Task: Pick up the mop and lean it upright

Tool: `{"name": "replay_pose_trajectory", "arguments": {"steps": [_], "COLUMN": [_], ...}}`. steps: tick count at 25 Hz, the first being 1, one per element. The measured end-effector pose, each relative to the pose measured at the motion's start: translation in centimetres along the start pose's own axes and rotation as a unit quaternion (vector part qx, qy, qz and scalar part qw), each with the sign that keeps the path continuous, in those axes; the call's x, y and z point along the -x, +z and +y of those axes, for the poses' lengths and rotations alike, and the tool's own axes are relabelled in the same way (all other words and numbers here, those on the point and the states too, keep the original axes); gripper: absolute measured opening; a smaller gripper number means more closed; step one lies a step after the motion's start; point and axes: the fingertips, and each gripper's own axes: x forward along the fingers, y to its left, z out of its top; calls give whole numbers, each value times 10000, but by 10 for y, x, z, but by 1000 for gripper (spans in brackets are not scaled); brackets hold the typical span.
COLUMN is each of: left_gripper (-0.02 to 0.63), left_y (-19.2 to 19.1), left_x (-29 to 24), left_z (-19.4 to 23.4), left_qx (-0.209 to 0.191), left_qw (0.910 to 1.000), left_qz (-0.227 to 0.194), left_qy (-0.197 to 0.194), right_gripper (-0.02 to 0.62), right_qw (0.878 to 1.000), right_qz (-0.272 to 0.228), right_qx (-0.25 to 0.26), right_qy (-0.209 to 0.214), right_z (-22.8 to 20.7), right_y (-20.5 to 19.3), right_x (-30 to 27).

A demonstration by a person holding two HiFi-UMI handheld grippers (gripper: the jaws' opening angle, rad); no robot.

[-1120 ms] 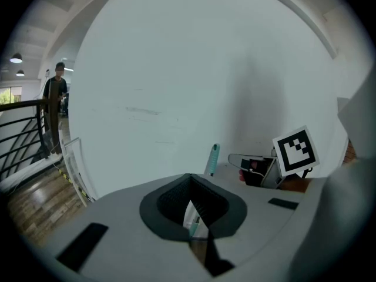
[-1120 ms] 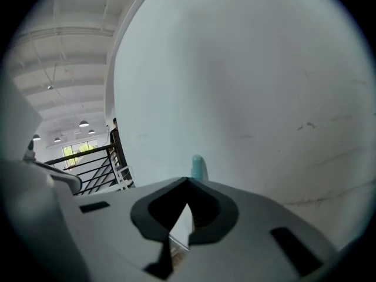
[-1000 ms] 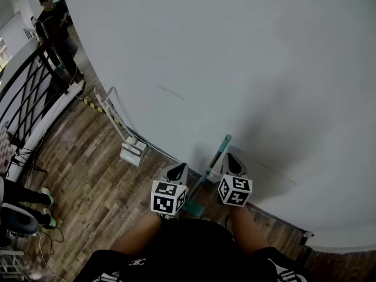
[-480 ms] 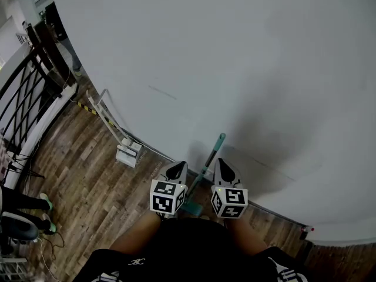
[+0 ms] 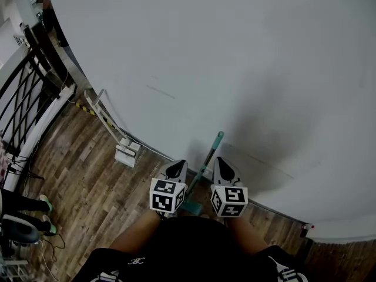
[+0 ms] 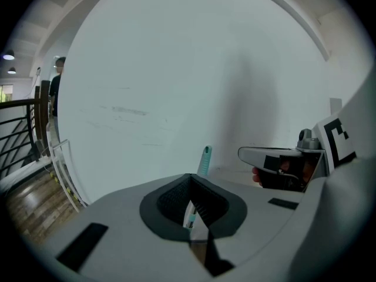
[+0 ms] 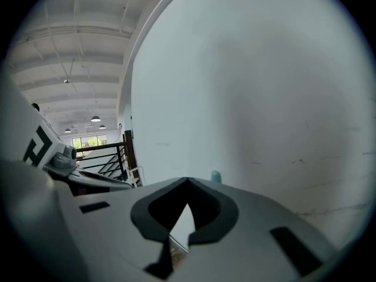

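The mop (image 5: 210, 154) has a teal handle and leans upright against the white wall (image 5: 247, 57), its teal head (image 5: 191, 206) on the wood floor. My left gripper (image 5: 176, 168) is just left of the pole and my right gripper (image 5: 222, 164) just right of it. Both have their jaws closed together. In the left gripper view the handle's top (image 6: 205, 157) rises beyond the shut left gripper (image 6: 188, 176), and a stretch of pole shows through the gap behind the tips. In the right gripper view the handle tip (image 7: 216, 175) peeks over the shut right gripper (image 7: 188, 181). Nothing is visibly clamped.
A white frame stand (image 5: 126, 151) sits on the floor by the wall to the left, with a yellow-black strip (image 5: 88, 107) behind it. A black railing (image 5: 23, 98) runs along the far left. A person (image 5: 44, 4) stands at the top left, and someone's shoes (image 5: 47, 201) show at the left edge.
My right gripper has drawn in towards the mop pole and sits closer to the left one. The mop stays leaning on the wall. The person at the top left has moved.
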Motion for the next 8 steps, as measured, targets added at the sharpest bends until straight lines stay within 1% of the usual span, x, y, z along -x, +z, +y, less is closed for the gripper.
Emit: {"name": "replay_pose_trajectory", "arguments": {"steps": [8], "left_gripper": [-3], "left_y": [-1], "left_x": [13], "left_z": [-3], "left_qx": [-53], "left_qw": [10000], "left_qz": [-6], "left_qy": [-56], "right_gripper": [12], "right_qw": [9999], "right_qz": [124], "right_qx": [-117], "right_qy": [17], "right_z": [8], "right_y": [-7], "right_x": [9]}}
